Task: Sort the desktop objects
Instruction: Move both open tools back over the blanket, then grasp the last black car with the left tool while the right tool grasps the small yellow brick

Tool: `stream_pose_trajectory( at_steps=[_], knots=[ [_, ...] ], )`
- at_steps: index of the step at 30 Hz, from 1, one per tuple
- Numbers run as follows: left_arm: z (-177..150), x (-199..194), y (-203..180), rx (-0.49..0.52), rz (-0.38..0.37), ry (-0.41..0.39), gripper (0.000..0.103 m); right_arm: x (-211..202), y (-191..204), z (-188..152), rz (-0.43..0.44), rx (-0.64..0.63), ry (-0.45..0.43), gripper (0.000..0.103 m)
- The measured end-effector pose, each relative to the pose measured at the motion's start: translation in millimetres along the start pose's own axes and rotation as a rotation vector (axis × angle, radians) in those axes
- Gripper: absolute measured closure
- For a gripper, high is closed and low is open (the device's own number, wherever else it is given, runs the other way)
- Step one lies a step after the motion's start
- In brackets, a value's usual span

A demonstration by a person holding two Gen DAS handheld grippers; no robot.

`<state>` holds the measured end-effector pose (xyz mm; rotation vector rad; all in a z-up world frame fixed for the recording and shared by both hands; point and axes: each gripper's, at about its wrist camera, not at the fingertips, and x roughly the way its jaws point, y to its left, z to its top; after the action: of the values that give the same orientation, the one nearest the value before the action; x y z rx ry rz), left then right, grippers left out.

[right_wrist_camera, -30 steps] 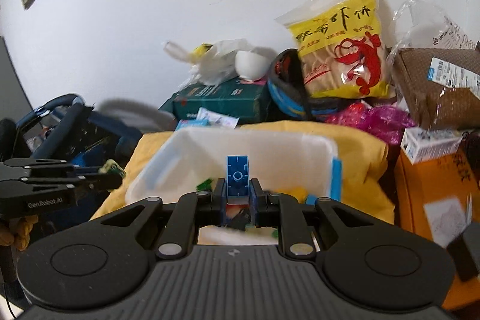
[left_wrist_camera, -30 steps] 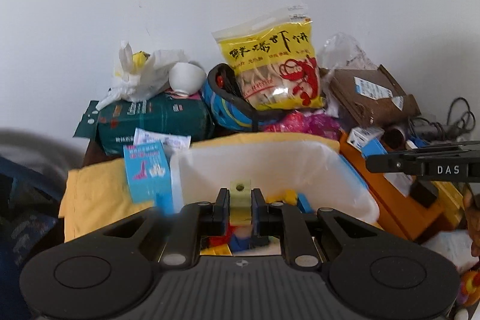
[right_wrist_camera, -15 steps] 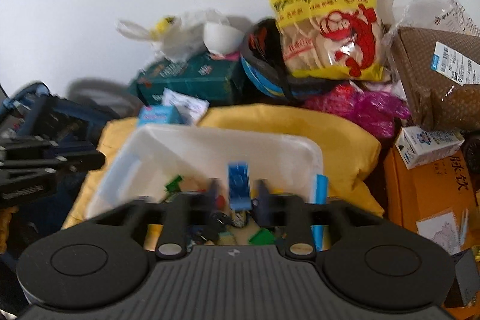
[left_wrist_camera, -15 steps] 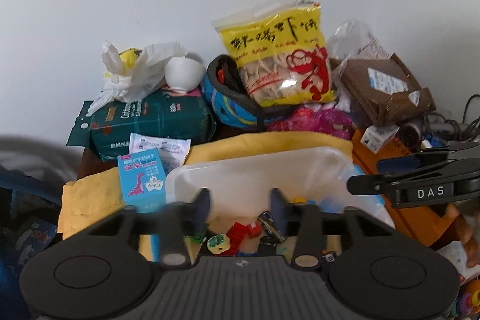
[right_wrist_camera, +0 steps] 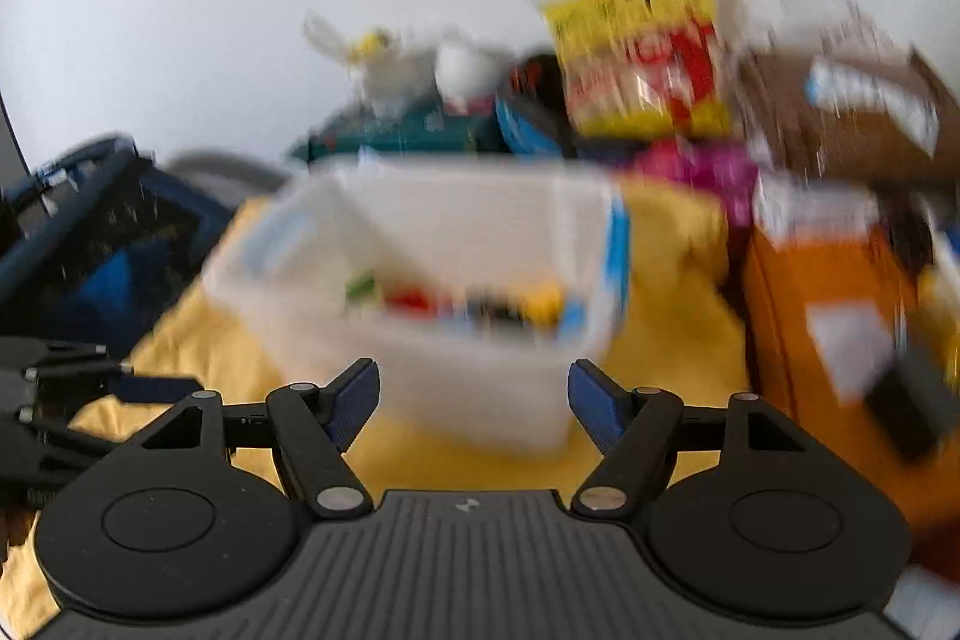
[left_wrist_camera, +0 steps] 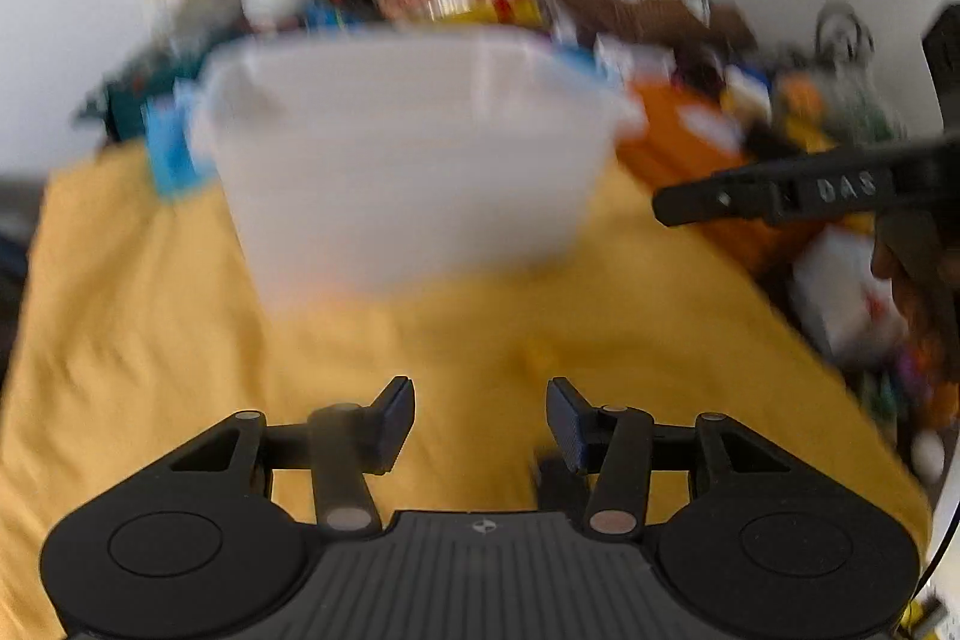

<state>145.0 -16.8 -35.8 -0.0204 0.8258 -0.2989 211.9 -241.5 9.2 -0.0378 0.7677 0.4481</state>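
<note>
1. Above the yellow cloth (left_wrist_camera: 372, 358) covering the desk, the left tongs (left_wrist_camera: 480, 415) stand apart with nothing between them, their jaws having just been opening.
2. Ahead of them, a white plastic bin (left_wrist_camera: 408, 160) sits on the cloth toward the desk's back edge; blur hides its contents in the left view.
3. Seen from the right wrist, the right tongs (right_wrist_camera: 474, 400) also gape empty, jaws having just been opening, in front of the bin's near wall.
4. Small coloured toy pieces (right_wrist_camera: 480, 301), the things being sorted, lie inside the bin, smeared by motion.
5. Behind the bin, clutter lines the back edge: a yellow snack bag (right_wrist_camera: 642, 46), a teal box (right_wrist_camera: 414, 130), a brown parcel (right_wrist_camera: 852, 118).
6. An orange box (right_wrist_camera: 834, 316) crowds the cloth's right edge.
</note>
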Motion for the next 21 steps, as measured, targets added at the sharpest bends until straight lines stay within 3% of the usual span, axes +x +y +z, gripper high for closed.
stream_pose_trajectory(
  at_steps=[3,7,11,13,18,21],
  knots=[
    [-27.6,13.5,-19.5,0.011,-0.022,0.049,0.05,8.5,-4.9,-34.8,-0.022,0.034,0.08,0.03],
    [-38.3,30.6,-34.2,0.049,-0.026,0.075,0.05,12.0,-9.6,-60.0,-0.034,0.064,0.135,0.03],
    [-36.5,44.6,-30.1,0.008,-0.002,0.082,0.052,14.2,-9.5,-67.5,-0.041,0.04,0.157,0.03],
    [-35.2,47.7,-26.0,-0.014,-0.021,0.079,0.071,15.0,-8.8,-68.4,-0.042,0.031,0.155,0.03],
    [-36.6,38.7,-16.8,-0.017,-0.022,0.064,0.07,24.6,-1.8,-68.5,-0.025,0.003,0.143,0.03],
    [-37.5,22.9,-0.7,-0.049,0.002,0.044,0.07,35.7,8.2,-63.3,0.017,-0.024,0.13,0.042]
  ],
)
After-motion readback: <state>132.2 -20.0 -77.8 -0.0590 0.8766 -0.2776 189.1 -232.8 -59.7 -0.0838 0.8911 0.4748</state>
